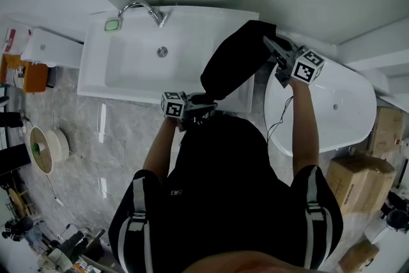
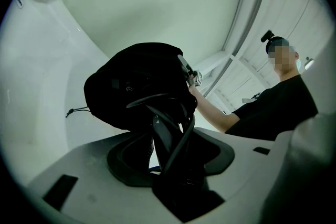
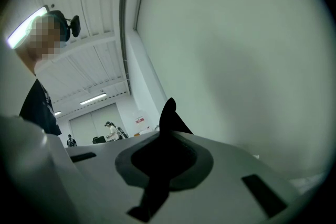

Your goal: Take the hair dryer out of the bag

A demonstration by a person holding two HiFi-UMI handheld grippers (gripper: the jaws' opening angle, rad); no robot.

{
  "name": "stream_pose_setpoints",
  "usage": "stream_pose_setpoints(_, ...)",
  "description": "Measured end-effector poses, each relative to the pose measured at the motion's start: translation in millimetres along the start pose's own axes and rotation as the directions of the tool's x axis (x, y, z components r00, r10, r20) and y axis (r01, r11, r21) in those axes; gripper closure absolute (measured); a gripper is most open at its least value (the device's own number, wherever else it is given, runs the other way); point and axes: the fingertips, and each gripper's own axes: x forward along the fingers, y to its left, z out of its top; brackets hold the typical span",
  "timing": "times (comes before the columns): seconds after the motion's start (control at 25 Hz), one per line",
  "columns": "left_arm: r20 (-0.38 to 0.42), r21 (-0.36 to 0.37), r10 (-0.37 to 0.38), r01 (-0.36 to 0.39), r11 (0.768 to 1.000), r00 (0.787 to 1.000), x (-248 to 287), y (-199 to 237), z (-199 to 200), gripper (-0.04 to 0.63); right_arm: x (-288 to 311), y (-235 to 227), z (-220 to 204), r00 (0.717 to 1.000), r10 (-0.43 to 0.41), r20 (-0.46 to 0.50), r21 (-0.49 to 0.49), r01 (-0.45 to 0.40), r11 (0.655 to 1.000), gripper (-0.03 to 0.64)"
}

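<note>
Right now the right gripper, clamped tight, pinches the bag at its far right end. The left gripper, jaws wide, grips what looks like the hair dryer by its handle. Extraction looks barely begun.

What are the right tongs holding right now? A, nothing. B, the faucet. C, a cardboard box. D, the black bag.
D: the right tongs are shut on one end of the black bag, as the head view and the left gripper view both show.
</note>
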Motion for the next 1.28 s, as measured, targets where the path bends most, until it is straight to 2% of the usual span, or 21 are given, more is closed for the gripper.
stream_pose_setpoints(0.4, 0.046, 0.004, 0.041, -0.042, 0.999, 0.998, 22, 0, -11, 0.397, -28, -12, 36, 1.0, 0.025, 0.012, -0.079, -0.024, 0.997, 0.552)
stream_pose_setpoints(0.6, 0.094, 0.015, 0.073, -0.075, 0.997, 0.993, 28, 4, -11, 0.397, -36, -21, 49, 0.999, 0.035, 0.009, -0.114, -0.034, 0.993, 0.552)
stream_pose_setpoints(0.92, 0.166, -0.007, 0.135, -0.136, 0.991, 0.977, 30, 6, -5, 0.397, -31, -16, 87, 0.992, 0.109, 0.067, -0.153, -0.098, 0.983, 0.552)
stream_pose_setpoints(1.12, 0.182, -0.006, 0.152, -0.153, 0.988, 0.972, 25, 8, -8, 0.397, -22, -14, 90, 0.988, 0.135, 0.074, -0.16, -0.122, 0.98, 0.552)
stream_pose_setpoints(1.28, 0.186, -0.021, 0.175, -0.174, 0.984, 0.967, 21, 9, -14, 0.397, -16, -6, 109, 0.982, 0.165, 0.088, -0.192, -0.146, 0.971, 0.552)
